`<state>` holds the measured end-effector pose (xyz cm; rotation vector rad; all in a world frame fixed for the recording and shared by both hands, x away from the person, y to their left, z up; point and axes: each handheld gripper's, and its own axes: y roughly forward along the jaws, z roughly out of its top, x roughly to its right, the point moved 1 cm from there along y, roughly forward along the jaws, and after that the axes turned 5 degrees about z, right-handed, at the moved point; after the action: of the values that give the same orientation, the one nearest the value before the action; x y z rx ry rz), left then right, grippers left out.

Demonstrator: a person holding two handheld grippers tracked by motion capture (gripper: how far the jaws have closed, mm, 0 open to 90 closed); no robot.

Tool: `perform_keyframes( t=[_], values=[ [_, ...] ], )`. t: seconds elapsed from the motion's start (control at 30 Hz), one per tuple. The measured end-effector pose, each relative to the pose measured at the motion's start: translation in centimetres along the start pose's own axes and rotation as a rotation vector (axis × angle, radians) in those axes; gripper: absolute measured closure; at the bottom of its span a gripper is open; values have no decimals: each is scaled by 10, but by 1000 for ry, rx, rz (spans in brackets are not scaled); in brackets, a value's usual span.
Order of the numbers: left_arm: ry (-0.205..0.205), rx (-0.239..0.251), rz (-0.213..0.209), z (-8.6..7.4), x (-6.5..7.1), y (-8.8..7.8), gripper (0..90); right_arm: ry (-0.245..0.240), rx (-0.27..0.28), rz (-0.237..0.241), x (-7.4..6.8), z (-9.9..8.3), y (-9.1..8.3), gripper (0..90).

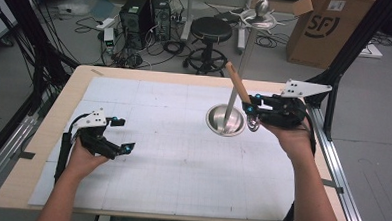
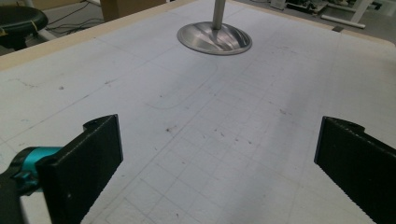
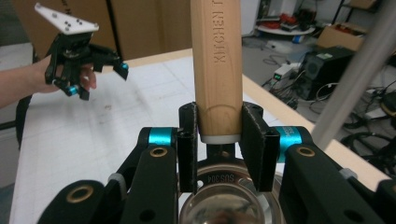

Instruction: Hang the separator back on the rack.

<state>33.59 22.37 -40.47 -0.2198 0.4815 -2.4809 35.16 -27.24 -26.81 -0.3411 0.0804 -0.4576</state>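
At the lower left of the high view the left gripper (image 1: 117, 134) hovers idle over the white surface (image 1: 172, 159), its jaws wide apart on nothing. Right of centre stands a metal stand (image 1: 225, 120), its dished base on the surface. Further right, the right gripper (image 1: 252, 112) has its jaws clamped on the wooden handle (image 3: 217, 65) of a ladle, held above the surface just beside the stand's pole. Pickup looks done; hanging it remains, and the pole crowds the approach.

high view overhead facing forward, tongs views low and close, sharing stand base (image 1: 225, 120)
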Motion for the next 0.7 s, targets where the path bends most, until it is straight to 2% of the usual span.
perform_keyframes(
  t=[0.27,0.47,0.7],
  values=[
    [-2,3,1,0,0,-1,17,-4,56,-45,7,12,-23,691],
    [6,-6,-3,0,2,0,17,-13,71,-90,13,22,-43,691],
    [4,-10,-1,0,3,-1,17,-7,89,-118,17,30,-55,690]
  ],
)
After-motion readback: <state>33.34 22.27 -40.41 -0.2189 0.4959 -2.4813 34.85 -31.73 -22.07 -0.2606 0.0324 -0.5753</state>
